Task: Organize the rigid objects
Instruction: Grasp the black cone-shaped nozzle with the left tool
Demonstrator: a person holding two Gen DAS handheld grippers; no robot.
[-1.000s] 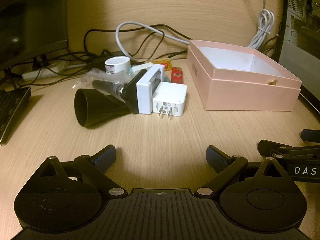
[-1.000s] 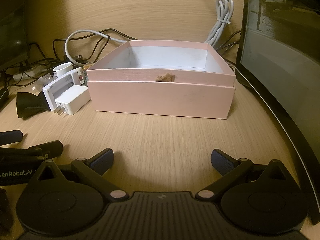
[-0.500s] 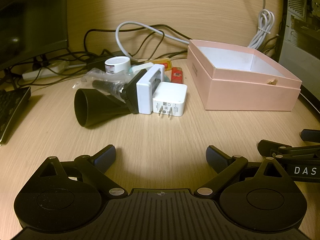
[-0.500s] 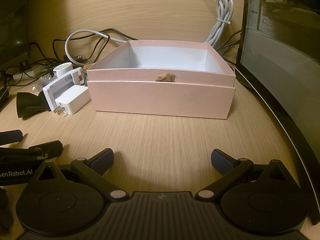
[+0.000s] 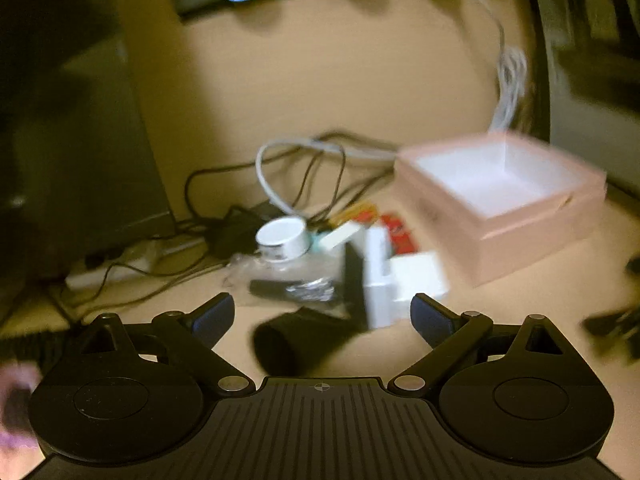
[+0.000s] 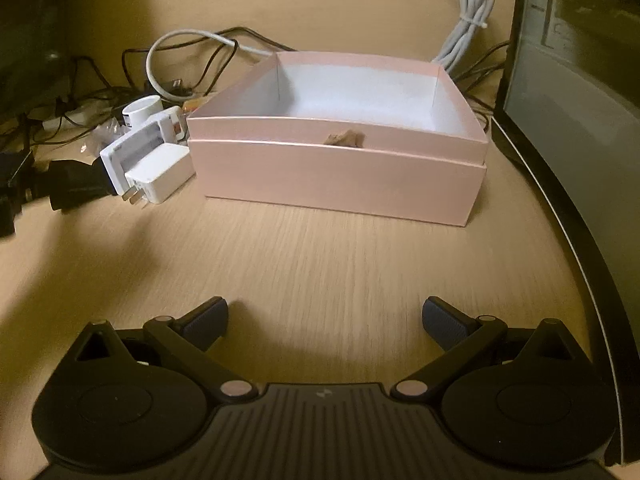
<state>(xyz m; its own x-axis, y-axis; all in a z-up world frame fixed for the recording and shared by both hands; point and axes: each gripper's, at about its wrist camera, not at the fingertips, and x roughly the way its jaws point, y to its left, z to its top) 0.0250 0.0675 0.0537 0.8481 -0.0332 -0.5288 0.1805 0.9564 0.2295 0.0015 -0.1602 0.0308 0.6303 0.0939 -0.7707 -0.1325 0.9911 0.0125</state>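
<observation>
Left wrist view, heavily blurred: the left gripper [image 5: 322, 312] is seen with its 2 fingers spread wide and nothing between them, held above the desk [image 5: 500, 320]. The pink box [image 5: 532, 236] is taken as landmark; it sits open, its white inside shown bare. Left of the pink box a cluster is seen: a white charger [image 5: 416, 280] just beside the box's near-left corner, a white adapter [image 5: 376, 276] against it, a black cone-shaped part [image 5: 296, 344] in front of those, a clear plastic bag [image 5: 296, 276] further left, a white tape roll [image 5: 284, 238] behind the bag. Red items [image 5: 396, 232] lie close to the box's left wall; detail cannot be told. Cables [image 5: 304, 168] are tangled behind the cluster. Right wrist view, sharp: the right gripper [image 6: 325, 318] is likewise spread open and empty, over bare desk in front of the pink box [image 6: 340, 176]. A small brown tab [image 6: 346, 138] is seen on the box's front rim. The white charger [image 6: 158, 174] lies just left of the box's front-left corner, prongs toward the camera, the white adapter [image 6: 132, 148] touching it. A bundled white cable [image 6: 468, 16] is seen behind the box.
</observation>
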